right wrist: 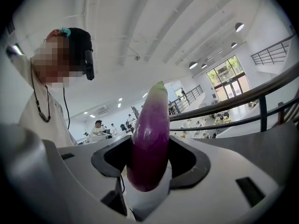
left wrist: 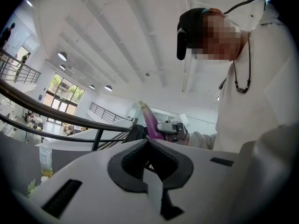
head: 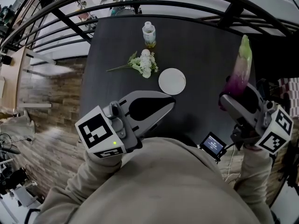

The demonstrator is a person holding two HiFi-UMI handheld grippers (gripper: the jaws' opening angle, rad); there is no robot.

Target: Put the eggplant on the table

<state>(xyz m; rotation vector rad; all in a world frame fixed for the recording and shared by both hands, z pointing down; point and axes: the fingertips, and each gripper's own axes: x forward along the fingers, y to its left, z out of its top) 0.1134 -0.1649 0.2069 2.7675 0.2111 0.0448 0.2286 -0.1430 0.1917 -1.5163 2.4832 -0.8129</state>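
Note:
A long purple eggplant (head: 240,71) with a pale green tip stands upright in my right gripper (head: 233,95), which is shut on its lower end over the right edge of the dark table (head: 205,50). In the right gripper view the eggplant (right wrist: 150,139) fills the gap between the jaws of the right gripper (right wrist: 150,149). My left gripper (head: 168,101) hovers over the table's near edge, shut with its tips touching and nothing between them. The left gripper view shows the left gripper (left wrist: 148,143) with its jaws met, and beyond them the eggplant (left wrist: 152,122) held by the right gripper (left wrist: 170,127).
On the table stand a small bottle (head: 149,34) at the back, a spray of white flowers (head: 142,63) and a round white dish (head: 172,81) in the middle. Black railings (head: 140,3) curve behind the table. A small screen device (head: 213,145) hangs near my body.

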